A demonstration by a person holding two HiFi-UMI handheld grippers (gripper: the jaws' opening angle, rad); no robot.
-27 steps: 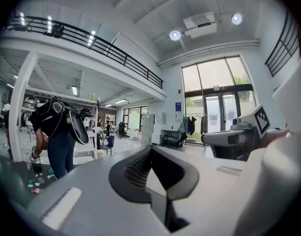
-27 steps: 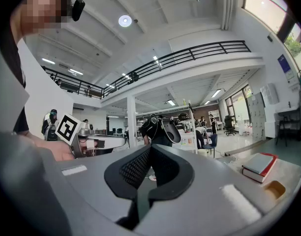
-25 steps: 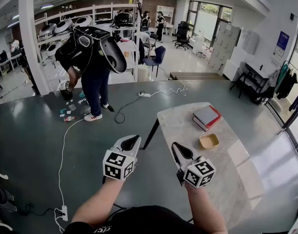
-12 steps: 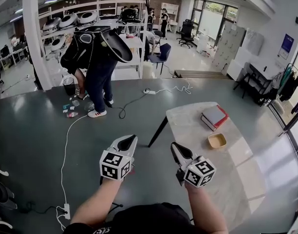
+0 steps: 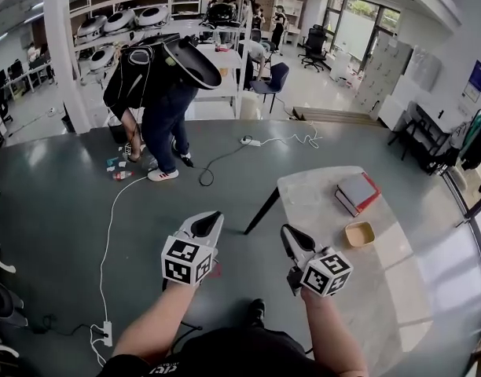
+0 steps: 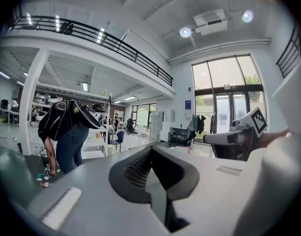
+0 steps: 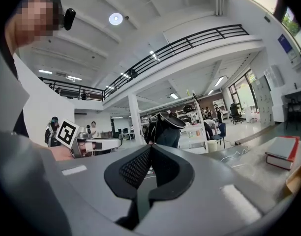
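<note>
- Both grippers are up in front of me at about the same height, side by side and well apart. They point forward over the floor, which looks to me like a neutral carrying hold rather than a reach at anything.
- Left gripper: its own view shows the fingers pressed fully together with nothing between them, just the room beyond. It hangs over bare floor and touches nothing.
- Right gripper: same deal, with the fingers closed tight and empty. It sits just off the near-left edge of the surface, so it's the one closer to the stuff there.
- The dish, a small tan one, sits near the right edge of the surface, about halfway along. It's well apart from the right gripper.
- The book, red cover and lying flat, is just beyond the dish toward the far right corner. The two are near each other but not touching.
- Both sit away from the left edge, so I'd guess they're parked where they won't get knocked off by anyone walking past.
- Off the surface, a person bends over some small items on the floor, and a white cable runs back toward me.
</note>
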